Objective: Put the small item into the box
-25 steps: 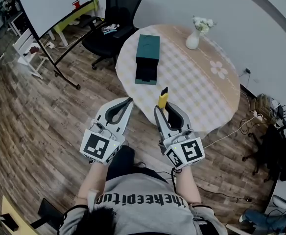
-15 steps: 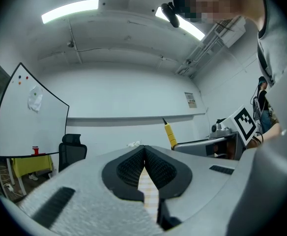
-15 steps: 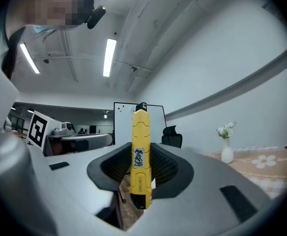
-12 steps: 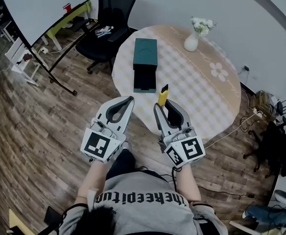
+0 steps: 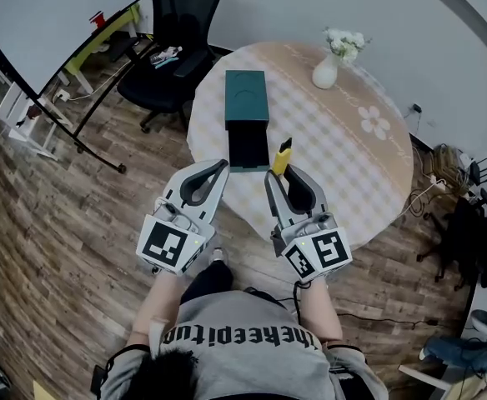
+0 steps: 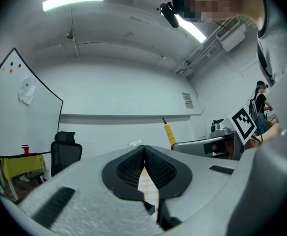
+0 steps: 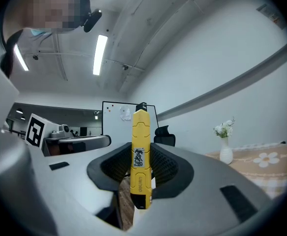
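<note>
Head view: the right hand-held gripper (image 5: 282, 176) is clamped on a yellow utility knife (image 5: 283, 157), which stands out past the jaw tips and points toward the round checked surface (image 5: 352, 161). The right gripper view shows the knife upright between the closed-in jaws, gripped at its lower part, with a small label on its face. The left hand-held gripper (image 5: 219, 167) is beside the right one, at the near edge of the surface. In the left gripper view its jaws meet at the tips with nothing between them.

A dark green box (image 5: 246, 97) lies on the surface ahead of both, its dark drawer (image 5: 248, 147) drawn out toward the person. The knife's tip appears just beside the drawer's near right corner. A white vase of flowers (image 5: 326, 69) stands at the far side, and a black office chair (image 5: 177, 23) stands beyond the surface.
</note>
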The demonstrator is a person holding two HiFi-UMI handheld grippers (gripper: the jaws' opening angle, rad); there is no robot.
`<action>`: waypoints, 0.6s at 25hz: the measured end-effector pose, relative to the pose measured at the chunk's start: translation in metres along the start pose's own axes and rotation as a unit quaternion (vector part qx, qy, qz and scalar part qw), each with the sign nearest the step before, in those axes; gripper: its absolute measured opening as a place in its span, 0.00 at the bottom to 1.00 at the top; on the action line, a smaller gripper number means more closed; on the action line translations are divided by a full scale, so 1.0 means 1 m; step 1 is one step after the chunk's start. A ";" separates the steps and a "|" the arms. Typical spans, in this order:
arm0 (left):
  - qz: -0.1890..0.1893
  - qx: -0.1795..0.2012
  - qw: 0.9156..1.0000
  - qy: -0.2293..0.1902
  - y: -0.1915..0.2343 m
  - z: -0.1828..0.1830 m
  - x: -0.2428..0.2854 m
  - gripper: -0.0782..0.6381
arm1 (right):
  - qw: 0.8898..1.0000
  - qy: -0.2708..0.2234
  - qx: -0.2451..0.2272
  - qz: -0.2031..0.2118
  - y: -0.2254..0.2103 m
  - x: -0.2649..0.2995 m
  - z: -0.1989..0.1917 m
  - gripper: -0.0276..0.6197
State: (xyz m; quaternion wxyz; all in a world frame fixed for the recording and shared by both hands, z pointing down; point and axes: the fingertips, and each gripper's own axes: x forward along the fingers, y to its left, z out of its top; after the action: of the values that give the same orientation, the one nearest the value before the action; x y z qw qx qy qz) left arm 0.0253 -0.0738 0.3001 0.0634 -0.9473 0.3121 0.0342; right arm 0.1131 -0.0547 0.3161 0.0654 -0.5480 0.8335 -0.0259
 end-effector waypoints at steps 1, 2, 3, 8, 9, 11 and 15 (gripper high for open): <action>-0.002 -0.001 1.000 0.000 0.005 -0.001 0.002 0.13 | 1.000 0.000 0.000 -0.003 -0.001 0.005 -0.001 0.22; -0.004 -0.002 1.000 0.000 0.010 -0.003 0.004 0.13 | 1.000 0.000 0.000 -0.006 -0.002 0.010 -0.002 0.22; -0.007 -0.003 1.000 -0.001 0.015 -0.004 0.006 0.13 | 1.000 0.000 0.001 -0.009 -0.004 0.015 -0.002 0.22; -0.018 -0.008 1.000 0.002 0.039 -0.013 0.016 0.13 | 1.000 0.002 0.000 -0.022 -0.007 0.041 -0.008 0.22; -0.020 -0.008 1.000 0.003 0.044 -0.015 0.017 0.13 | 1.000 0.003 -0.001 -0.024 -0.009 0.046 -0.010 0.22; -0.023 -0.009 1.000 0.004 0.054 -0.019 0.021 0.13 | 1.000 0.006 0.000 -0.028 -0.011 0.056 -0.013 0.22; -0.028 -0.014 0.999 0.005 0.068 -0.024 0.025 0.13 | 0.999 0.013 0.001 -0.036 -0.013 0.070 -0.019 0.22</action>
State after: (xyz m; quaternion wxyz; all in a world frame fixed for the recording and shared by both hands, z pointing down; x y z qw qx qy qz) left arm 0.0055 -0.1456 0.3147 0.0492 -0.9567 0.2852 0.0318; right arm 0.0946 -0.1248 0.3305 0.0542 -0.5770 0.8142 -0.0357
